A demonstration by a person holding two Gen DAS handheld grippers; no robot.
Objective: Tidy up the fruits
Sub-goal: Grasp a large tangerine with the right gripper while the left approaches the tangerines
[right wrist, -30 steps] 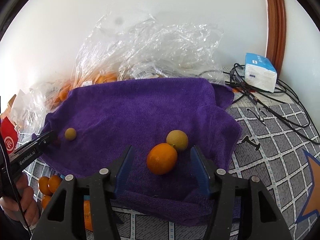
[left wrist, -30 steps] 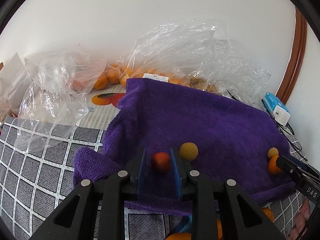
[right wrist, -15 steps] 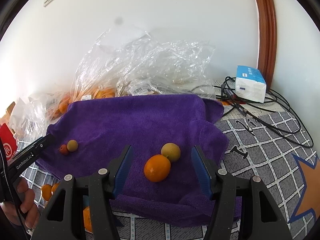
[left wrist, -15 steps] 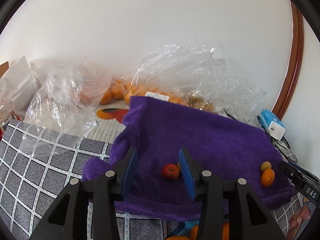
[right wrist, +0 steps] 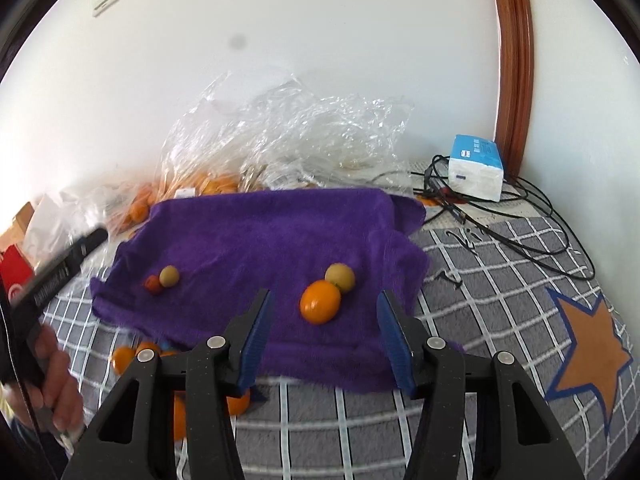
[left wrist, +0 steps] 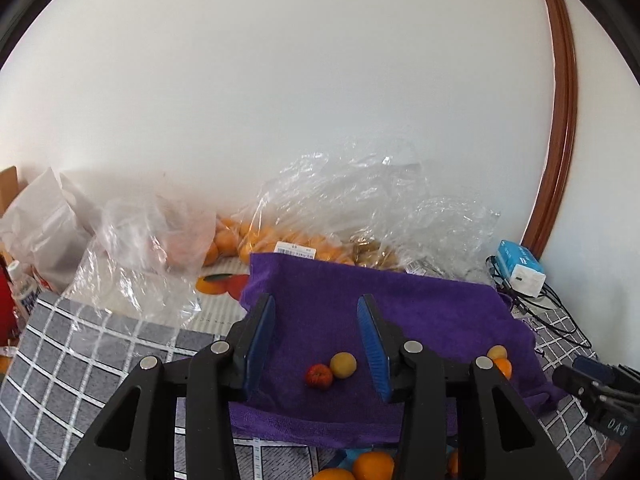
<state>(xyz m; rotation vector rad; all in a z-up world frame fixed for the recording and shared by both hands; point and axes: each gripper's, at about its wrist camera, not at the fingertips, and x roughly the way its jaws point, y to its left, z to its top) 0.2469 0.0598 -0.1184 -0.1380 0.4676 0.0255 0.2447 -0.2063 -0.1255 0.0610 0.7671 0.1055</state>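
A purple towel [left wrist: 420, 312] [right wrist: 272, 240] is spread on the checked cloth. Near its left end lies a small red fruit [left wrist: 319, 376] [right wrist: 153, 283], touching a small yellow fruit [left wrist: 343, 365] [right wrist: 169, 275]. My left gripper [left wrist: 315, 300] hovers above and behind this pair, open and empty. At the right end an orange [right wrist: 320, 306] [left wrist: 503, 368] rests against another yellow fruit [right wrist: 340, 276] [left wrist: 497, 352]. My right gripper [right wrist: 325, 294] is raised over them. Its jaws are closing, and its pads press on nothing.
Clear plastic bags [left wrist: 352, 208] [right wrist: 288, 132] holding oranges line the wall behind the towel. A tissue pack [right wrist: 476, 168] and black cables [right wrist: 520, 220] lie at the right. Loose oranges [left wrist: 372, 466] [right wrist: 124, 358] sit by the towel's front edge. A hand [right wrist: 56, 380] holds the left gripper.
The left gripper opened and let go of the red fruit, which now lies beside the yellow one. Both grippers rose and pulled back. The right jaws narrowed slightly.
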